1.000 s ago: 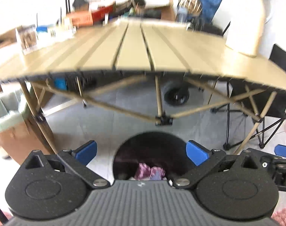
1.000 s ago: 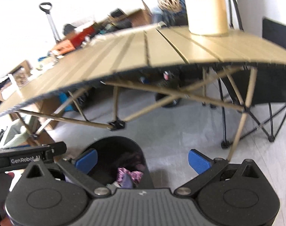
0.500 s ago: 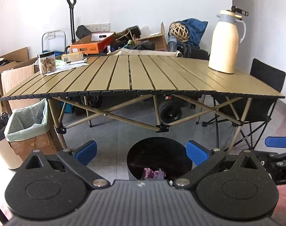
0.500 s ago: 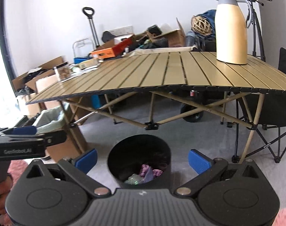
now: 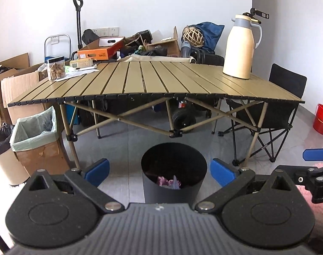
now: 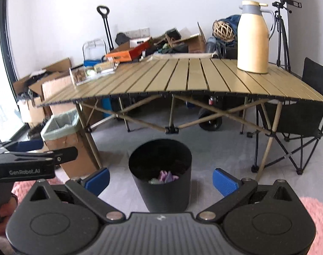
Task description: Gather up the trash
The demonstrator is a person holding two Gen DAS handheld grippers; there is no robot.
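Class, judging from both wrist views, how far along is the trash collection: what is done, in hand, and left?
Done: crumpled purple and pale wrappers lie inside the round black bin. In hand: nothing; the left claw and right claw are both open and empty. Left: no loose trash shows on the slatted tan folding table.

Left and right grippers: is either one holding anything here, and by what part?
Nothing is held. The left gripper and right gripper are both open, their blue fingers bare, above the black bin.
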